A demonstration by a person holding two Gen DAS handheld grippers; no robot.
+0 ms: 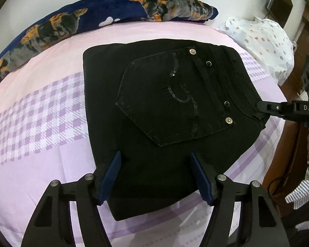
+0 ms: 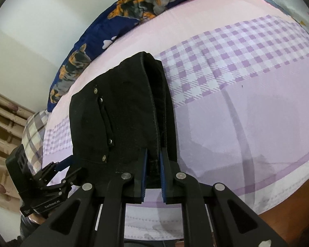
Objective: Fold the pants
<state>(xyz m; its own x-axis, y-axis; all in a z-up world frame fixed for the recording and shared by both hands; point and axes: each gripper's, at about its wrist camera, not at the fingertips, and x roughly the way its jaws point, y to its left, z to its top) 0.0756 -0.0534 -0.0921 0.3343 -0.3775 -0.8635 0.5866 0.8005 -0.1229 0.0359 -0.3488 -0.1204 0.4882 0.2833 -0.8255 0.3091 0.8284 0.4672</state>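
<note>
Black pants (image 1: 158, 107) lie folded into a compact stack on the bed, back pocket with rivets facing up. My left gripper (image 1: 156, 164) is open, its blue pads straddling the near edge of the stack without clamping it. My right gripper (image 2: 153, 160) is shut on the waistband edge of the pants (image 2: 121, 111); it shows in the left wrist view (image 1: 263, 108) at the stack's right corner. The left gripper shows low at the left of the right wrist view (image 2: 57, 177).
The bed has a pink and purple checked sheet (image 1: 41, 107). A navy blanket with a dog print (image 1: 51, 26) lies along the far edge. A white dotted bag (image 1: 263, 41) sits at the far right. Wooden floor (image 2: 288, 222) lies beyond the bed's edge.
</note>
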